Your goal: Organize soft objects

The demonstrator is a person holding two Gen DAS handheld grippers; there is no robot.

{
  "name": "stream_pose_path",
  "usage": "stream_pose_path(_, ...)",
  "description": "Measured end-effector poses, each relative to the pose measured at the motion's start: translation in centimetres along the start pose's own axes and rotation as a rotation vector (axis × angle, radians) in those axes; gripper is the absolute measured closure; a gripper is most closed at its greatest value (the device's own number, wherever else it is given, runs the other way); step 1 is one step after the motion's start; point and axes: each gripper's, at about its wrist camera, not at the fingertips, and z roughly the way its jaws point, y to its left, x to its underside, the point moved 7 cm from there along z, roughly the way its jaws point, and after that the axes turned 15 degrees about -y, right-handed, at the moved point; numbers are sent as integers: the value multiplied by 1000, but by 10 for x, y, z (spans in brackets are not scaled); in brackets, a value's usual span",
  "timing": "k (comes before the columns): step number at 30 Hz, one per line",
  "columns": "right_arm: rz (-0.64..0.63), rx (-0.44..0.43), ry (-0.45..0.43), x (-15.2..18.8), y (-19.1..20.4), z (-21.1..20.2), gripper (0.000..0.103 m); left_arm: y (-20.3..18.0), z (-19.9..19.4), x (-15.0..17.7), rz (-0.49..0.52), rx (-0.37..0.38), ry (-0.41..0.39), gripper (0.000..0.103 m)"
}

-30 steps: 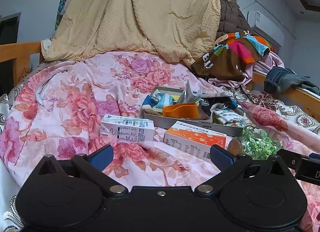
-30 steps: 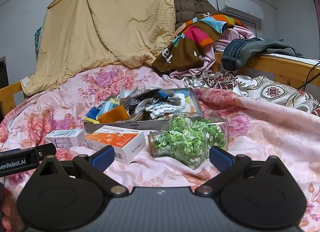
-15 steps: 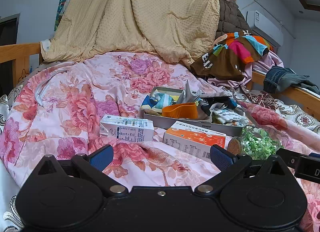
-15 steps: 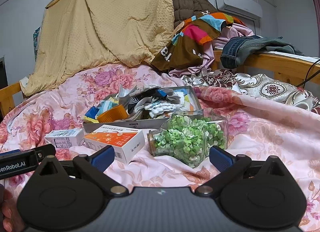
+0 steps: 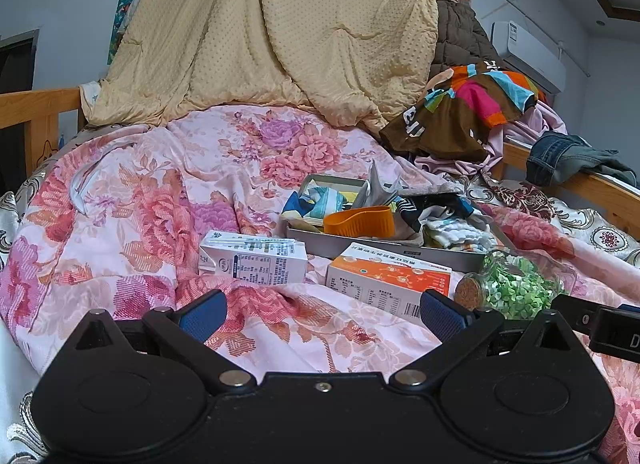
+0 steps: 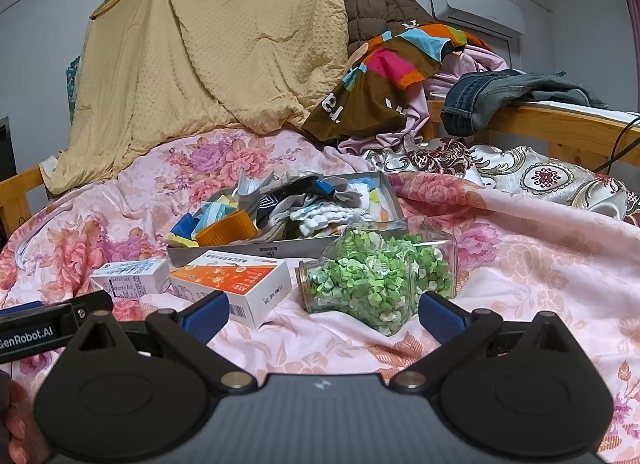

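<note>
A grey tray [image 5: 384, 250] [image 6: 280, 250] lies on the floral quilt, holding crumpled socks and cloths [image 5: 444, 224] [image 6: 320, 208] and an orange band [image 5: 358, 221] [image 6: 226, 229]. My left gripper [image 5: 322, 310] is open and empty, low over the quilt in front of a white carton [image 5: 254, 260]. My right gripper [image 6: 322, 312] is open and empty, just in front of a glass jar of green bits [image 6: 376, 272]. An orange-and-white box [image 5: 386, 284] [image 6: 236, 284] lies between carton and jar.
A tan blanket [image 5: 272, 36] hangs at the back. A colourful garment [image 6: 384, 76] and jeans [image 6: 500, 96] lie over the wooden bed rail [image 6: 560, 132] at right. A patterned cloth [image 6: 540, 176] covers the right side.
Both views have shifted slightly; the grippers have tilted or risen a little. No object has moved and both grippers stay open.
</note>
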Motion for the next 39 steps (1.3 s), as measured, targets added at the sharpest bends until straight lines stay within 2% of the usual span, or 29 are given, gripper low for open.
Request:
stream_pose_path(7,0,0,1,0,0,0,0,2,-1,-1,9,-28,-3,1)
stream_pose_path(14,0,0,1,0,0,1,0,10,1,2,-20,-54,30,1)
stream_pose_path(39,2,-3,10,2,1,1,0,5,0,3,-18,-29,31,1)
